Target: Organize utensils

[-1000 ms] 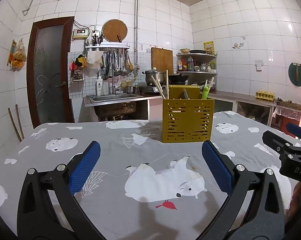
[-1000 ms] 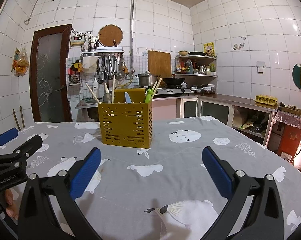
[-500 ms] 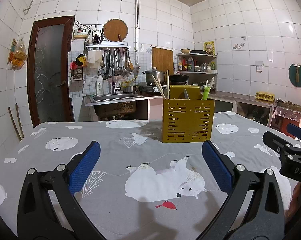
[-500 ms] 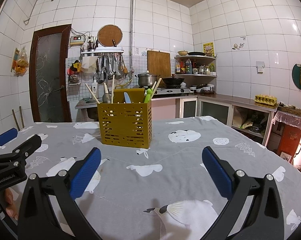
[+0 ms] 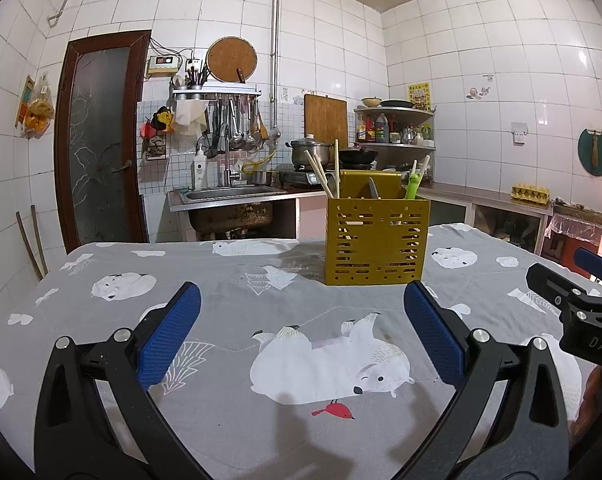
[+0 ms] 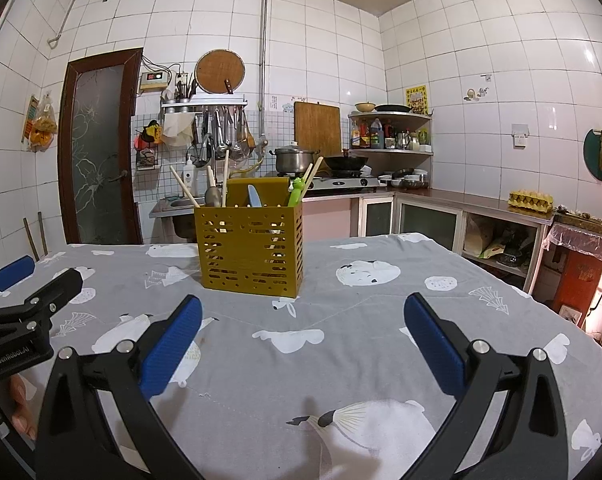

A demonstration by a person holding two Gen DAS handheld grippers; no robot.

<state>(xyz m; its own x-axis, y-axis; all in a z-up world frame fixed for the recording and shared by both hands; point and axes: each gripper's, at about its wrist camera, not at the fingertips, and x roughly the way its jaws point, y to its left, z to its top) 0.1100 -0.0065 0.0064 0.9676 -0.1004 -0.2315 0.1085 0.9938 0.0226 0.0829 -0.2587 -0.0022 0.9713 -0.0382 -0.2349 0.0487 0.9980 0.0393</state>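
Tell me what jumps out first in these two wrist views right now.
The yellow slotted caddy stands upright mid-table on the grey bear-print cloth, holding chopsticks, a green utensil and a blue-grey one. Both the left gripper and the right gripper are open and empty.

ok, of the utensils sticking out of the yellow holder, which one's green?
The frog-topped piece at the right end of the yellow holder. Beside it stand pale wooden chopsticks; a blue-tipped piece and more pale sticks sit further left.
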